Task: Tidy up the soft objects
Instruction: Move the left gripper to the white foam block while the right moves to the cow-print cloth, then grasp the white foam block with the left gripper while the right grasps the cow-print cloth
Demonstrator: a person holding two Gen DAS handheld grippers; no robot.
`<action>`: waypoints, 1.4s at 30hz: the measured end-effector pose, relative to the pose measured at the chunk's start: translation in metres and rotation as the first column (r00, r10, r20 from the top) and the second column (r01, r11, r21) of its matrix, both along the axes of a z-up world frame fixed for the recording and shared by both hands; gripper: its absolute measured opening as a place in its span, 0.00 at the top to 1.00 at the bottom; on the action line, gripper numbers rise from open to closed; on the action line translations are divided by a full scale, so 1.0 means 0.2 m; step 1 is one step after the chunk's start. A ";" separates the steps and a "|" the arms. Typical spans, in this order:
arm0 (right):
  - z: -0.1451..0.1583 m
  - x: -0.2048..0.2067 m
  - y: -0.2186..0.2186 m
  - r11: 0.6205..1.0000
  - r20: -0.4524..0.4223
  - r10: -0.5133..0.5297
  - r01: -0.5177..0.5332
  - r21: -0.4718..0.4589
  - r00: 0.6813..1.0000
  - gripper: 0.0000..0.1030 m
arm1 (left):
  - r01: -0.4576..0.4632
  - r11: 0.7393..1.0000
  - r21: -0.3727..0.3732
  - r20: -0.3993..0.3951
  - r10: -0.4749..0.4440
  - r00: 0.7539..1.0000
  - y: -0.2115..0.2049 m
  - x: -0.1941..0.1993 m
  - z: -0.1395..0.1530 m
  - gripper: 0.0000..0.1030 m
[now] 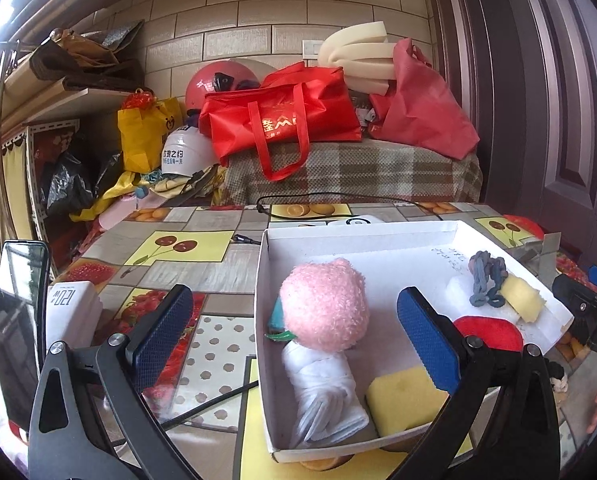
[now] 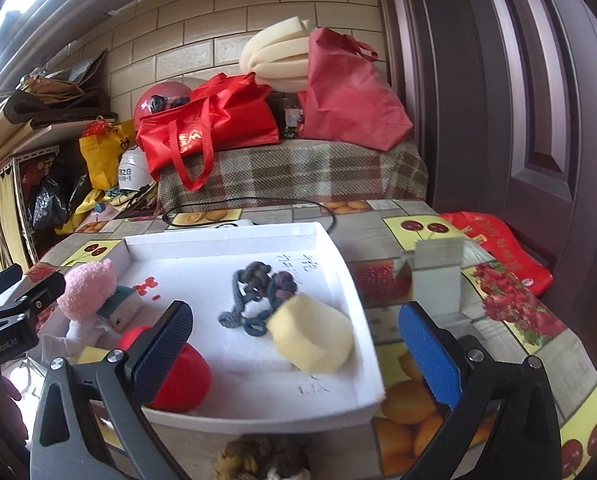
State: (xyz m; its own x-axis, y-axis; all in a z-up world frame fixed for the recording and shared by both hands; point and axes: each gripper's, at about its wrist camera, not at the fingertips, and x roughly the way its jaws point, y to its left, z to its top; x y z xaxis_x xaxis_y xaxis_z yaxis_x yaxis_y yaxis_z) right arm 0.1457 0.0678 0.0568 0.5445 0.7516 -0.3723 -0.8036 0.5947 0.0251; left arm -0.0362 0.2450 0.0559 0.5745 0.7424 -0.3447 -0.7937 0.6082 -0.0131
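A white shallow box sits on the fruit-patterned table. In it lie a pink plush ball, a rolled white cloth, a yellow sponge, a red soft piece, a grey-blue knotted cord and a pale yellow sponge. My left gripper is open and empty over the box's near left. My right gripper is open and empty over the box's near right. A brown knotted thing lies in front of the box.
A black cable runs across the table's far side. A phone and a white charger stand at the left. A small white block stands right of the box. Red bags lie on a plaid-covered bench behind.
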 end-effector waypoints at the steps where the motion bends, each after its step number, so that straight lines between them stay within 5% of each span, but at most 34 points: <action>1: 0.00 0.00 -0.02 1.000 -0.005 -0.007 0.007 0.002 1.000 0.00 | -0.003 1.000 0.001 0.001 0.003 1.000 -0.01 -0.01 0.00 0.00; 15: -0.03 -0.02 -0.39 0.998 -0.079 -0.054 0.052 -0.027 0.995 0.00 | 0.137 0.990 -0.023 -0.010 -0.138 0.990 -0.21 -0.22 -0.02 0.00; 20: -0.09 -0.04 -0.49 0.997 -0.212 0.009 -0.026 -0.078 0.977 0.00 | 0.279 0.960 -0.035 -0.057 -0.281 0.958 -0.35 -0.30 -0.03 0.00; 24: -0.14 -0.13 -0.59 0.979 -0.339 0.176 -0.199 -0.033 0.924 0.00 | 0.466 0.881 -0.088 -0.095 -0.473 0.876 -0.50 -0.35 -0.06 0.00; 28: -0.16 -0.23 -0.66 0.935 -0.411 0.327 -0.355 0.008 0.851 0.00 | 0.673 0.712 -0.202 -0.086 -0.697 0.712 -0.65 -0.39 -0.10 0.01; 30: -0.15 -0.28 -0.66 0.917 -0.409 0.366 -0.399 0.006 0.836 0.00 | 0.710 0.656 -0.257 -0.115 -0.750 0.651 -0.73 -0.38 -0.13 0.01; 37: -0.18 -0.46 -0.50 0.849 -0.385 0.445 -0.518 -0.106 0.808 0.00 | 0.730 0.601 -0.326 -0.358 -0.793 0.493 -0.97 -0.22 -0.27 0.01; 39: -0.21 -0.47 -0.43 0.845 -0.398 0.413 -0.508 -0.168 0.819 0.01 | 0.720 0.601 -0.347 -0.372 -0.793 0.483 -0.97 -0.17 -0.29 0.01; 42: -0.26 -0.46 -0.38 0.832 -0.427 0.391 -0.511 -0.214 0.815 0.19 | 0.700 0.597 -0.393 -0.341 -0.801 0.492 -0.91 -0.13 -0.31 0.01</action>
